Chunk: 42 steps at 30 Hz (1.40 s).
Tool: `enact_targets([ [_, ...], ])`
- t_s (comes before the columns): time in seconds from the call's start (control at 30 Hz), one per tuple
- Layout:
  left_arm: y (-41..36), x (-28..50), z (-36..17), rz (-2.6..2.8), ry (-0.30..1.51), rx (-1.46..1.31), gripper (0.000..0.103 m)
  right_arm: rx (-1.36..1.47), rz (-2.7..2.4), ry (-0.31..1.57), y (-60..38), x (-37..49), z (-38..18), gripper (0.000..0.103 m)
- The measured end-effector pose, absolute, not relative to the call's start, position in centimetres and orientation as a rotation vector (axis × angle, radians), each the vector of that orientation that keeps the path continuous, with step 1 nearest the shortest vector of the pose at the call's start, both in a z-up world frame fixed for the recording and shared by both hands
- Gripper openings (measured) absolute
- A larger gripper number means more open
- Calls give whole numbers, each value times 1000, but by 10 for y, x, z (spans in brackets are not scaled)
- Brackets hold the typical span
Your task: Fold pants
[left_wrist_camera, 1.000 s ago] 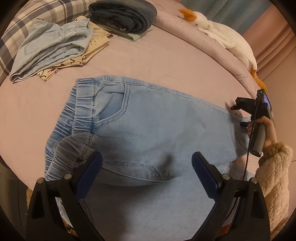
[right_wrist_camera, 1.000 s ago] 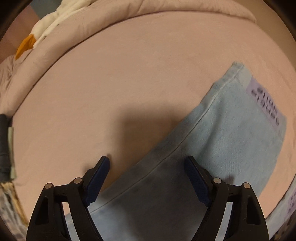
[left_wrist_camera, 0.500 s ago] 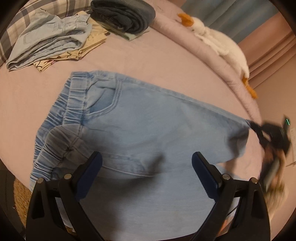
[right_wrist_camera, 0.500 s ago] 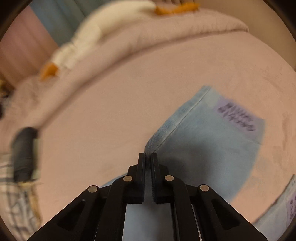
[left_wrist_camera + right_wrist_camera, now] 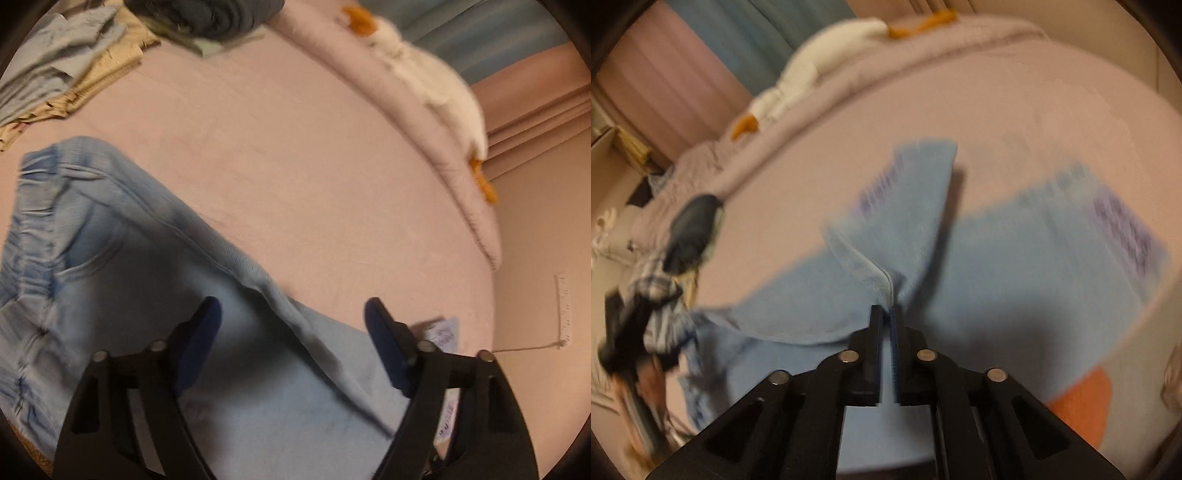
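Light blue denim pants (image 5: 155,280) lie on the pink bed, elastic waistband at the left. My left gripper (image 5: 293,332) is open just above the upper leg, its blue pads on either side of a raised side seam. In the right wrist view my right gripper (image 5: 886,314) is shut on the edge of the upper pant leg (image 5: 897,221) and holds it lifted, the fabric draping off the fingers. The lower leg (image 5: 1052,258) lies flat below, with a purple printed patch near its hem. The view is blurred.
Folded clothes (image 5: 66,74) and a dark folded pile (image 5: 221,14) sit at the far left of the bed. A white goose plush (image 5: 436,77) lies on the rolled quilt along the far edge. An orange patch (image 5: 1082,402) shows at the bed's near edge.
My right gripper closed on the upper pant leg's edge and lifted it off the bed. My left gripper moved right along the pants, away from the waistband, still open.
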<state>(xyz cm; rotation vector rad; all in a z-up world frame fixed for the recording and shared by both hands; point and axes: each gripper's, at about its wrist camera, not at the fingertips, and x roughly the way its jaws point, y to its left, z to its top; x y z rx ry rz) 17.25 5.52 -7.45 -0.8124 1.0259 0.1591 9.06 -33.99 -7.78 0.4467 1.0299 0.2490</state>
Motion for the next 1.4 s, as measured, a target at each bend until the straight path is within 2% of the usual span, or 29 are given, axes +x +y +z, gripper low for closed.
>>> enact_targets([
  [0.07,56,186,-87,188,1063,-805,49,427,201,1023,-347,91,-76,1],
  [0.1,57,190,-89,200,1073,-803,23,430,182,1017,-348,91,-73,1],
  [0.13,59,192,-91,206,1080,-807,7,451,175,1015,-354,93,-74,1],
  [0.4,52,151,-63,151,946,-781,7,397,251,979,-344,90,-65,3],
  [0.43,50,146,-60,145,937,-776,7,380,247,976,-334,91,-67,10],
  [0.53,43,136,-53,139,919,-739,8,310,293,954,-307,96,-62,47],
  [0.57,40,132,-51,143,914,-721,8,273,310,957,-299,99,-63,50],
  [0.67,31,120,-47,134,906,-720,7,103,236,954,-273,117,-77,49],
  [0.7,30,119,-44,125,898,-727,7,49,175,943,-269,123,-83,45],
  [0.77,26,103,-34,91,869,-727,7,-13,122,958,-263,140,-99,4],
  [0.83,22,81,-20,57,834,-710,7,85,132,959,-277,143,-93,4],
  [0.93,7,39,-8,14,786,-684,7,165,101,837,-304,127,-61,4],
  [1.03,-7,9,-22,-9,805,-660,7,271,75,773,-341,105,-46,4],
  [1.13,-15,-8,-56,-21,895,-694,7,306,25,795,-371,89,-62,4],
  [1.3,-26,-21,-101,2,976,-706,9,331,-19,943,-394,85,-127,4],
  [1.4,-24,-23,-110,24,976,-728,13,292,-18,914,-392,83,-132,4],
])
